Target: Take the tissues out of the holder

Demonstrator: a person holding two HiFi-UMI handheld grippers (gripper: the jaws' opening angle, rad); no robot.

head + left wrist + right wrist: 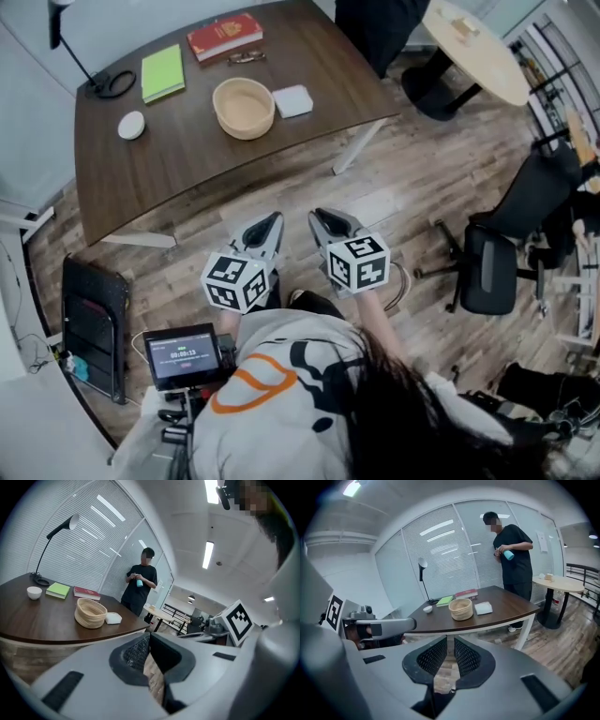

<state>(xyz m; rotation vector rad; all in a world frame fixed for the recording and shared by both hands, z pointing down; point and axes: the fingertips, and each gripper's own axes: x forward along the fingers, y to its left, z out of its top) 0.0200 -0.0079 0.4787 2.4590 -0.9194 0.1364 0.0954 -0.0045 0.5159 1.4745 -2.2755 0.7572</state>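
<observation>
Both tools hang close to my body above the wood floor (403,187). The left gripper (147,637) has its tips drawn together on nothing. Just beside it, the right gripper (450,641) stands a narrow slit apart, with only floorboards showing through. Neither is near the work.

Ahead of both jaws, well apart from them, is the dark curved table (187,159). On it the white tissue packet (293,100) lies flat, just beside the woven basket (243,107), on the basket's right from my side. The small white bowl (131,125) sits to the basket's left.

Farther back are a green notebook (162,72), a red book (225,36) and the desk lamp (423,581). Beyond the table a person in black (513,550) stands by the blinds, near a round pale table (473,47).
</observation>
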